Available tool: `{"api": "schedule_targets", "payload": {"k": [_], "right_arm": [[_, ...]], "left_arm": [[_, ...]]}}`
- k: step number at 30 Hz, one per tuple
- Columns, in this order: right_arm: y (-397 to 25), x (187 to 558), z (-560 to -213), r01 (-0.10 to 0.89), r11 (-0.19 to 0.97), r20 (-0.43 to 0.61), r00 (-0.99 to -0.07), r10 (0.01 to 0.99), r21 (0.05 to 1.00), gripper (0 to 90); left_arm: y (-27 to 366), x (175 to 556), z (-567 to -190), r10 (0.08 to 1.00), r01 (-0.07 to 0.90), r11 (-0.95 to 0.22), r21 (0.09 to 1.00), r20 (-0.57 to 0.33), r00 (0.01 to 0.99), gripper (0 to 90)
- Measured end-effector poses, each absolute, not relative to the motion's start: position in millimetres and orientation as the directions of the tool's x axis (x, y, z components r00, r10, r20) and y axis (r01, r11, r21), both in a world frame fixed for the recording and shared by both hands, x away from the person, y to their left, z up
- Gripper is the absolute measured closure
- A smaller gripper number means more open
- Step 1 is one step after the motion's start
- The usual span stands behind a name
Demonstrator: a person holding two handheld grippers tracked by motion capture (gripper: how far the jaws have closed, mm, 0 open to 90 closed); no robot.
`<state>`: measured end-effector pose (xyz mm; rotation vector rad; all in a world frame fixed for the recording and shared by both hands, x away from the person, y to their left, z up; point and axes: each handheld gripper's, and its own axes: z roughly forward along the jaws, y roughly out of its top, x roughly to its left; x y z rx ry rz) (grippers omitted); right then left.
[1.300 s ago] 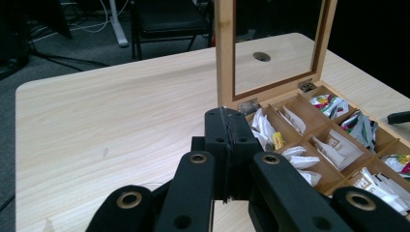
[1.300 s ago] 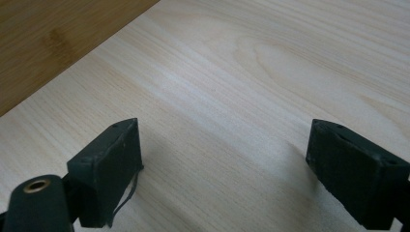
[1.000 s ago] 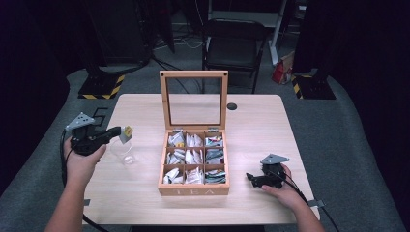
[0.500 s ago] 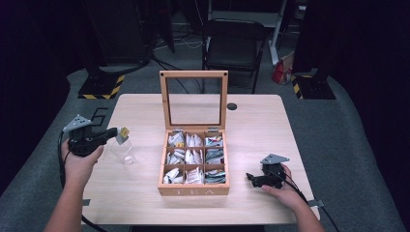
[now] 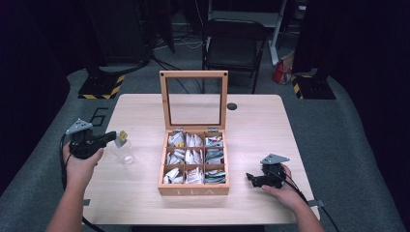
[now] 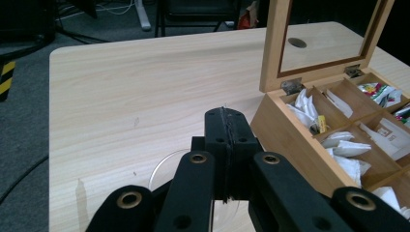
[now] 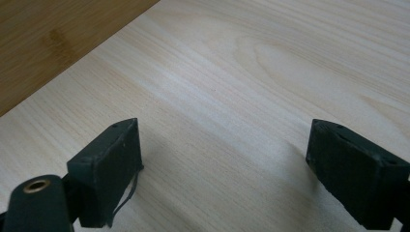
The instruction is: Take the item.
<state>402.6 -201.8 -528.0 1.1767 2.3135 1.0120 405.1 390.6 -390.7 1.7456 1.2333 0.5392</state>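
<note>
Open on the pale wooden table (image 5: 251, 121): a light-brown wooden tea box (image 5: 194, 164) with nine compartments of paper tea packets, its glass-paned lid (image 5: 194, 100) upright at the back edge. Left of the box, near but apart: a clear glass jar (image 5: 122, 152). Just above the jar: the left gripper (image 5: 115, 138), held off the table's left edge, jaws pressed together on a small yellow-and-white tea bag tag (image 5: 121, 137). Resting on the table right of the box, well apart: the right gripper (image 5: 252, 179), jaws spread wide over bare wood. Beyond the far edge: a black metal chair (image 5: 233, 46). Near the lid: a dark round hole (image 5: 232, 106) in the tabletop.
</note>
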Motion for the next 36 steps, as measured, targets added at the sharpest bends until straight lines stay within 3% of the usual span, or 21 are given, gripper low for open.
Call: {"api": "schedule_targets", "payload": {"k": [36], "right_arm": [[-202, 403, -528, 0.553, 0.399, 0.008, -0.592, 0.806, 0.732, 11.8]], "left_arm": [[395, 410, -429, 0.912, 0.571, -0.075, 0.817, -0.176, 0.371, 89.8]]}}
